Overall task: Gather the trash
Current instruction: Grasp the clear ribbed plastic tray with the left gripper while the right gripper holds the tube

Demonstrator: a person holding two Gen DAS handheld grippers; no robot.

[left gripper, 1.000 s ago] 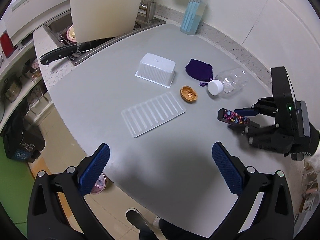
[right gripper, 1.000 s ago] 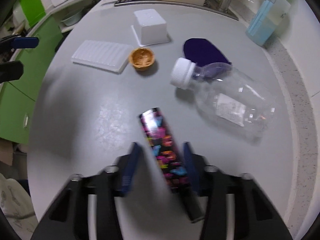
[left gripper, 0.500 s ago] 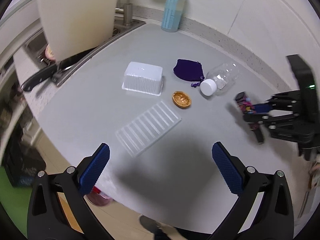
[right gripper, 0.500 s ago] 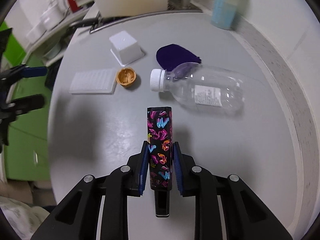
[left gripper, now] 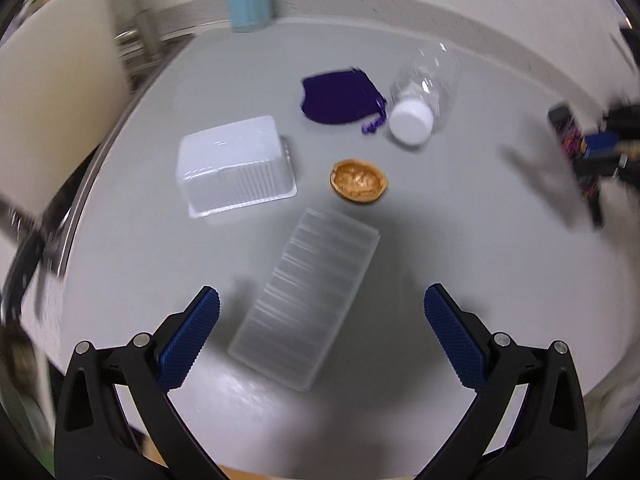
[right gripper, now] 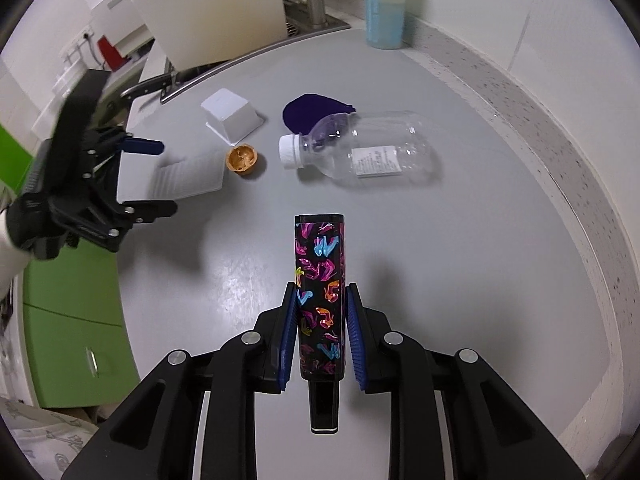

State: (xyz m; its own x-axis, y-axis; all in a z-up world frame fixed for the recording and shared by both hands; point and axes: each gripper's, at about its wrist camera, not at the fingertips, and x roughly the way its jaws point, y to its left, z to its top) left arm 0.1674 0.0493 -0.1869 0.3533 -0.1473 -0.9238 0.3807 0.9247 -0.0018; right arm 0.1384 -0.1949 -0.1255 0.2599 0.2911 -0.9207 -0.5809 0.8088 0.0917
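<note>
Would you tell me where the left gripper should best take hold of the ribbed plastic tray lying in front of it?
Probably across its two long edges near the middle, coming straight down from above. The ribbed plastic tray lies flat and thin on the counter, and the open left gripper already straddles its narrow width.

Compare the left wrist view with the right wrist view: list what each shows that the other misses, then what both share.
Only the left wrist view: the left tongs from behind, wide open and empty above the ribbed clear tray.

Only the right wrist view: the label on the clear bottle, the knife, the green cabinet, and the right tongs clamped on the patterned box.

Both: grey counter, walnut shell, white tub, purple pouch, blue bottle.
</note>
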